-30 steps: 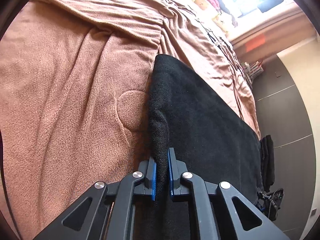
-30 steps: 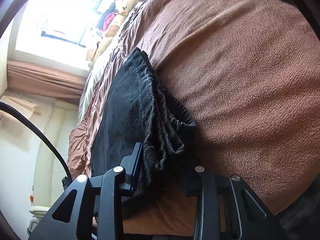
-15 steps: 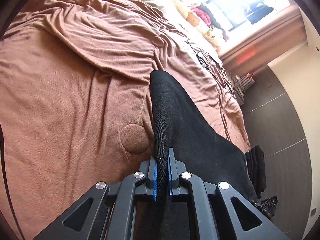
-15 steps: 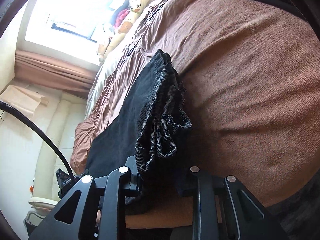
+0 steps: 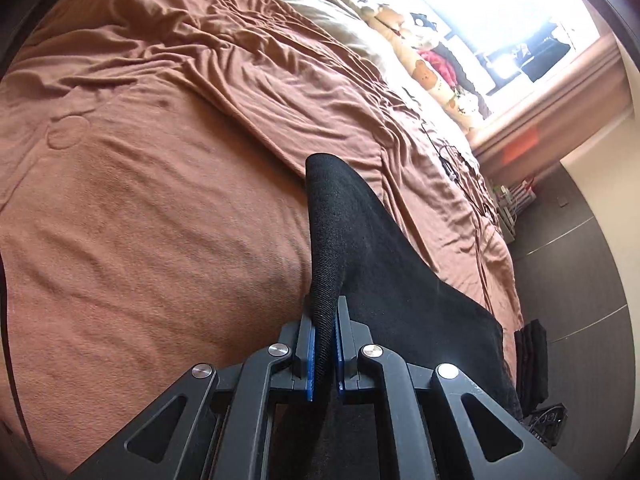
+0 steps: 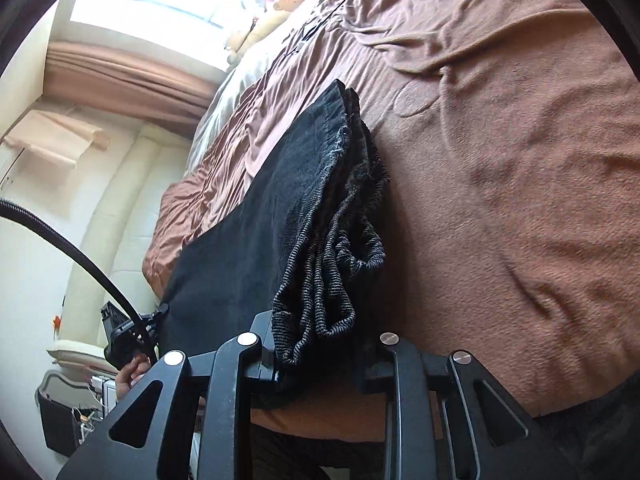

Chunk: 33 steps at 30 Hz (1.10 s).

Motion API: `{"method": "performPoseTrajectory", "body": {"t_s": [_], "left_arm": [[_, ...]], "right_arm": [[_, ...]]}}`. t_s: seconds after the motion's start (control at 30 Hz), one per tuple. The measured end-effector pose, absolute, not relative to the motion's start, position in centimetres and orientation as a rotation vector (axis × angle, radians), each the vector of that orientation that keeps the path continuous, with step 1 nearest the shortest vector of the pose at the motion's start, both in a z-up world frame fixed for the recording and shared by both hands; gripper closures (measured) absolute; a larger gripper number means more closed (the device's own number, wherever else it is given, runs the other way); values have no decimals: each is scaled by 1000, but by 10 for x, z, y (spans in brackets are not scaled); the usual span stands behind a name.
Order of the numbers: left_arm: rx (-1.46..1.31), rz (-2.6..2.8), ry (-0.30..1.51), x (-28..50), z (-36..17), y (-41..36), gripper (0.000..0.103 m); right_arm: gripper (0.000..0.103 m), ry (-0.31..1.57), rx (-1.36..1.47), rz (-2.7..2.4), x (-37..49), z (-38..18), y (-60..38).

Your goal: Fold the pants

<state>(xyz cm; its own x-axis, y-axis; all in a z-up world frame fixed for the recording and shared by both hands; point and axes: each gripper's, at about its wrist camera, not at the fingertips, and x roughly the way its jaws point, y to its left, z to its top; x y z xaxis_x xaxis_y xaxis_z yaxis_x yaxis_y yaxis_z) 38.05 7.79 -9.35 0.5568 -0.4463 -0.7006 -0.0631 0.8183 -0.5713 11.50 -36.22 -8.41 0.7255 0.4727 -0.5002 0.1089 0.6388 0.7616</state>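
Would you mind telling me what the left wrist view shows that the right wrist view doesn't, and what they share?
Only the left wrist view shows the left gripper pinching a thin, smooth edge of the black pants, plus a dark floor beside the bed.

Only the right wrist view shows the right gripper clamped on the bunched, ribbed waistband, a black cable and a hand.

Both show the pants lifted over the brown blanket, and the bright window.

- You will find no text, label, brand, number or sign that can be read in either wrist view.
- The small raised marking on the black device [image 5: 550,416] at the lower right of your left view is too blurred to read.
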Motion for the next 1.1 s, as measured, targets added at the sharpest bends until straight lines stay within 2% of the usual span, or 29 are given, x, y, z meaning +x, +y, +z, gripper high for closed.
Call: {"method": "performPoseTrajectory", "body": {"t_s": [0.37,0.47,0.5,0.6,0.63,0.7,0.77,0.87,1.1], "left_arm": [[-608,-167,943,378,-94,145,97],[-616,-161,996,383,-112,148,96],[-607,-149,1020,382,-120,147,95],[-586,-101,1056,375,-137,148,94],[-596,-102,1056,371,-141,151,93],[-618,-100,1058,363,-145,155,76],[-614,-95,1058,353,-146,157,66],[-625,-110,1047,335,-146,158,59],[-708,-109,1035,295,-155,163,58]], "right_arm": [[81,809,816,294,162,-84,-320],[81,848,762,233,168,-89,-318],[77,864,766,210,171,-93,-321],[74,878,825,199,173,-106,-333],[72,880,825,191,173,-107,-336],[68,878,795,172,171,-103,-338],[68,871,758,156,167,-96,-343],[68,846,689,124,160,-82,-343],[68,777,561,110,159,-52,-324]]}}
